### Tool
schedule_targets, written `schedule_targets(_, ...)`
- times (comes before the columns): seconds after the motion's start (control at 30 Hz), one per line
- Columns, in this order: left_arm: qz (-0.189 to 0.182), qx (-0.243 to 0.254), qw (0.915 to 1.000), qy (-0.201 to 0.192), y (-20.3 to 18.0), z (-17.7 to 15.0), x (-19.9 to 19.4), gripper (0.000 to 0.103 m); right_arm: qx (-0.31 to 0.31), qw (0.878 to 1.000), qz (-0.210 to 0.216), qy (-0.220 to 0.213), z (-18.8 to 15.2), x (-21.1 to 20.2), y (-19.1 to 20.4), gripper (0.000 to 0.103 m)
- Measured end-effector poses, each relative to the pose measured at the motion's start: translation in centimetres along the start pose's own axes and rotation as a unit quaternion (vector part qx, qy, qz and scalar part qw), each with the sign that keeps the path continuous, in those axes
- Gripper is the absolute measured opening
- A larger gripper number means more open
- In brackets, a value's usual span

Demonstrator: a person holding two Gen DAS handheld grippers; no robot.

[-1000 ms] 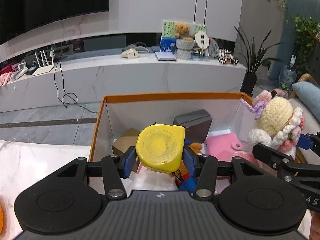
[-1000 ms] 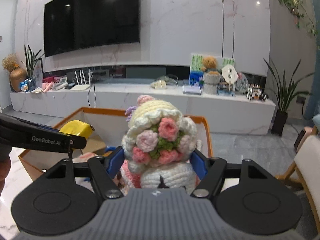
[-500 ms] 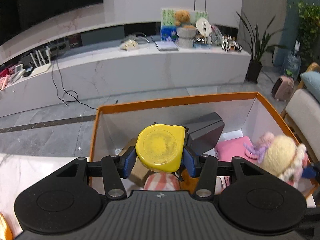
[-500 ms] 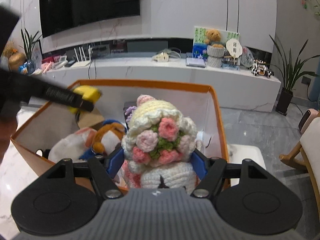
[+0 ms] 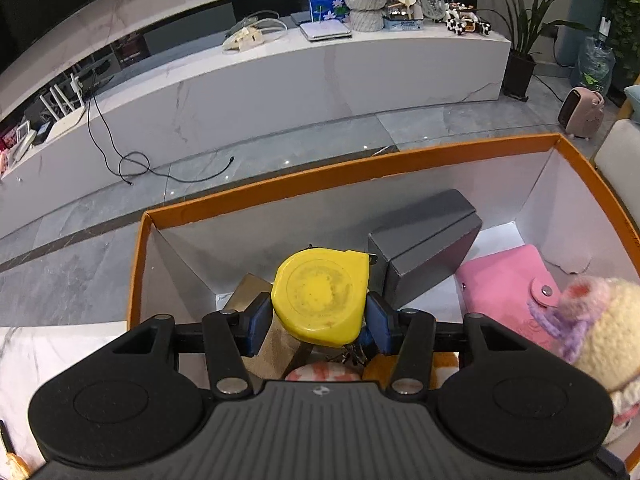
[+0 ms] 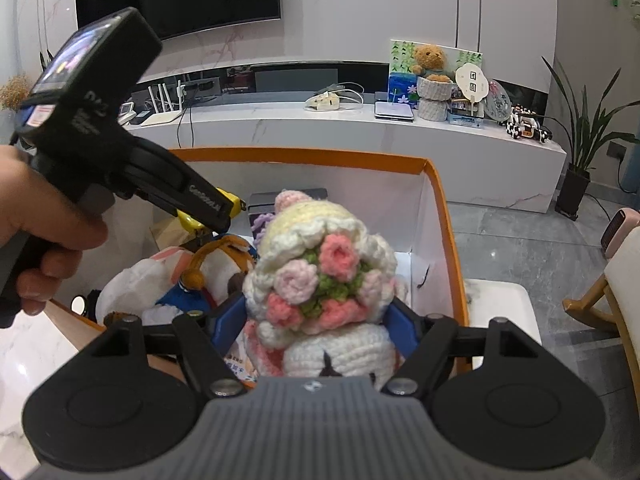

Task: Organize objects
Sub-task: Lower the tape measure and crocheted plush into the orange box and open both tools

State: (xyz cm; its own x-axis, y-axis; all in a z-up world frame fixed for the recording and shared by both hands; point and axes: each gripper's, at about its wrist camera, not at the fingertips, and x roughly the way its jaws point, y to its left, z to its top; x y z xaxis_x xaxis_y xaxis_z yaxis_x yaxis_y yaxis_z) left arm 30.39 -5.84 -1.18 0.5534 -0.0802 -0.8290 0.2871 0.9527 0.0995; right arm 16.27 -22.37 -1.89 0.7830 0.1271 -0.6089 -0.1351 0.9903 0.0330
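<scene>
**Dropping two items into the orange box**

Lowering both items over the box (image 5: 344, 174) at once. My left tongs (image 5: 318, 322) have come forward and tipped down since a second ago, so the view is now well inside the walls; they are clenched on the yellow tape measure (image 5: 320, 294), pads tight on both flanks, nothing let go yet. My right tongs (image 6: 316, 322) have just been opening with the crochet doll (image 6: 320, 276) between them. The blue pads look eased off the yarn, so I read it as released, or nearly so (hard to see where it rests). It sits at the near right of the box, beside the pink wallet (image 5: 506, 286). So the doll is about done and the tape measure goes next.

Materials: the tape measure is hard glossy plastic, rounded with one squared corner, scuffed on its face. The doll is soft, knobbly yarn with pink rosettes. The box is stiff card, white inside with an orange rim. A grey case (image 5: 424, 252) is smooth and angular. The plush toys (image 6: 192, 276) below are squashy.
</scene>
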Motion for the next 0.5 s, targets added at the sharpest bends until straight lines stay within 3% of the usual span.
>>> schedule_targets(0.23, 0.012, 0.005, 0.9993, 0.034, -0.06, 0.42, 1.0, 0.06, 0.002, 1.0, -0.008, 0.003, 0.05, -0.08, 0.04, 0.077)
schedule_targets(0.5, 0.018, 0.006, 0.9995, 0.024, -0.11, -0.17, 0.54, 0.065, 0.003, 1.0, -0.01, 0.002, 0.08, -0.34, -0.13, 0.085)
